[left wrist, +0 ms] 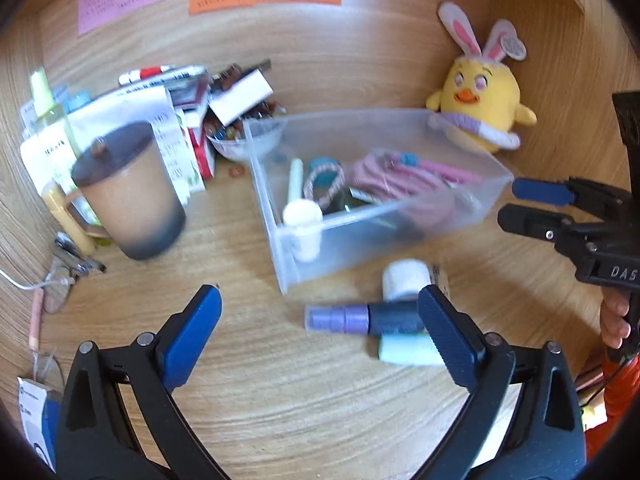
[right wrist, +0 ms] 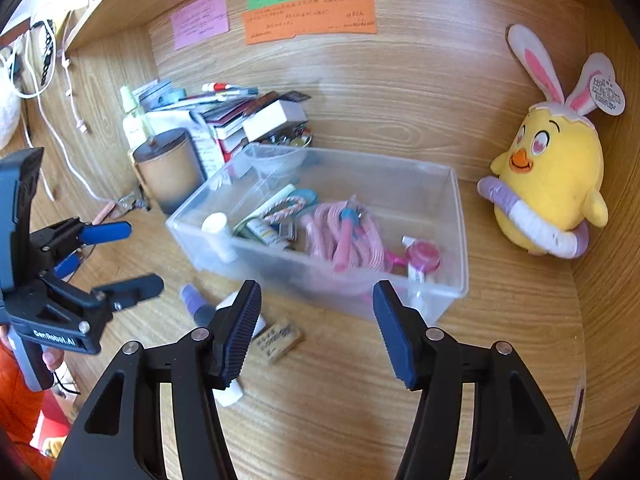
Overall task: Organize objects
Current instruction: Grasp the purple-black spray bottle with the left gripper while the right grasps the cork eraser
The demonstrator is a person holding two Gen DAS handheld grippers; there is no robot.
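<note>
A clear plastic bin point(left wrist: 344, 248) point(right wrist: 460, 216) sits on the wooden desk and holds pink cord, tubes and small items. In front of it lie a purple-capped dark bottle point(left wrist: 352, 318) point(right wrist: 192, 298), a white roll point(left wrist: 406, 280) and a pale green tube point(left wrist: 408, 350). My left gripper point(left wrist: 320, 320) is open wide over the desk with nothing gripped; the bottle lies just inside its right finger. My right gripper point(right wrist: 316, 320) is open before the bin's front wall, empty. A small lettered tag point(right wrist: 278, 338) lies by its left finger. Each gripper shows in the other's view, the left point(right wrist: 120, 260) and the right point(left wrist: 520, 206).
A lidded brown mug point(left wrist: 128, 192) point(right wrist: 168, 168) stands left of the bin, with a pile of boxes, pens and a spray bottle point(left wrist: 44, 100) behind. A yellow plush chick point(left wrist: 480, 100) point(right wrist: 548, 184) leans in the right corner. Coloured notes hang on the back panel.
</note>
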